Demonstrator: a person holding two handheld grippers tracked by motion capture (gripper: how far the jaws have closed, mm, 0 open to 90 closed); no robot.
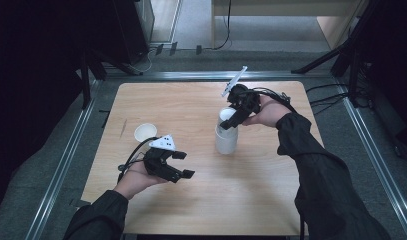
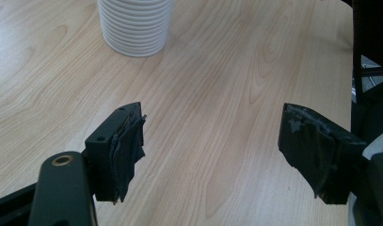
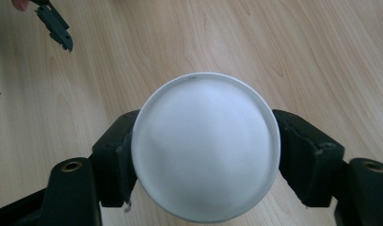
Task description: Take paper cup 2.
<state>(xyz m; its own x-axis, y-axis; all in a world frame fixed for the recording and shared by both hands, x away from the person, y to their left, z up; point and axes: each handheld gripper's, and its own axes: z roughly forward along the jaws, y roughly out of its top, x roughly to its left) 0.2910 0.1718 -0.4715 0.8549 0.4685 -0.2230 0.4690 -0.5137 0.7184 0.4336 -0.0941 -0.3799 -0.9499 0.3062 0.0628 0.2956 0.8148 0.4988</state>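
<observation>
Right fingers [image 3: 114, 160]: clamped on top cup [image 3: 205, 146] of white cup stack [image 1: 226, 135], cup interior shows nothing inside | left fingers [image 2: 128, 141]: apart, nothing between, near stack | single cup [image 1: 145, 132]: on desk [image 1: 191, 105] left of stack, looks empty

Grey floor [image 1: 251, 30] with metal rails [image 1: 61, 165] surrounds the wooden table [image 1: 201, 200].
</observation>
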